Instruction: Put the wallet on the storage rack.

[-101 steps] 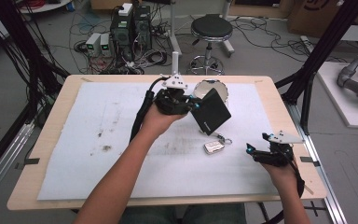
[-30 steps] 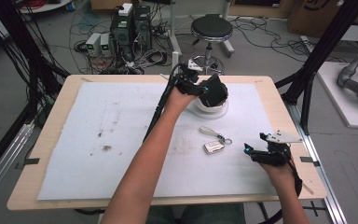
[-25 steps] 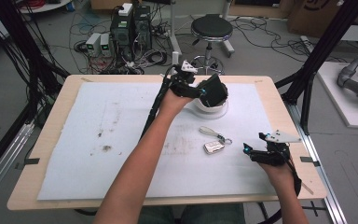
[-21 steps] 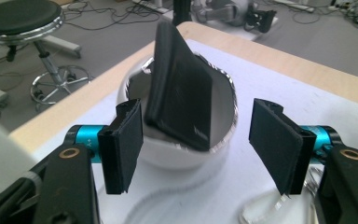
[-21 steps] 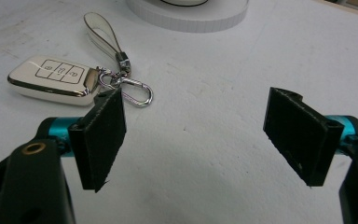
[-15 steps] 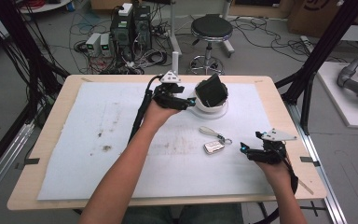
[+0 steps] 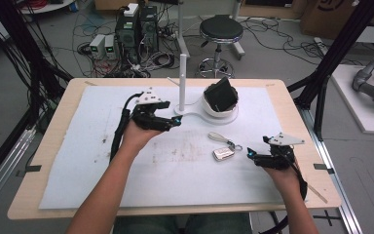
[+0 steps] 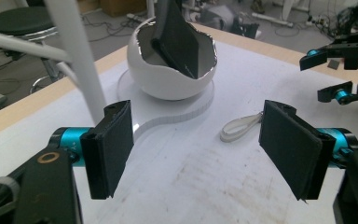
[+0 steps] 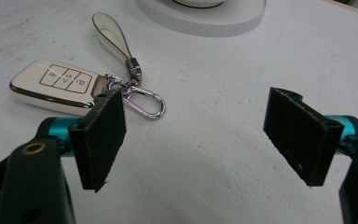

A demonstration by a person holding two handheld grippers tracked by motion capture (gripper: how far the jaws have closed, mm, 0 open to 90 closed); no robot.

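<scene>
**Wallet in the bowl, both tools spread**

A pale wooden surface (image 7: 39, 161) carries a white, scuffed and stained mat (image 7: 78, 165). It stands on a grey floor strewn with black cables, with computer boxes (image 7: 136, 27) and a round black stool (image 7: 221, 29) behind it and black frame posts at both sides.

At the left, the left tool (image 7: 175, 123) hovers over the mat beside a slim white upright post (image 7: 182, 80). Its flat black padded jaws have just been opening and stand wide with nothing between them. Just right of the post sits a glossy white egg-shaped bowl (image 7: 229, 113) with a jagged rim on a flat white base. A black wallet (image 7: 221, 95) stands tilted inside it, apart from the tool.

Nearer the person lies a smooth white car key fob (image 7: 223, 154) with a white loop strap and a chrome clip.

At the right, the right tool (image 7: 251, 157) rests low near the fob, its jaws spread and empty.
</scene>
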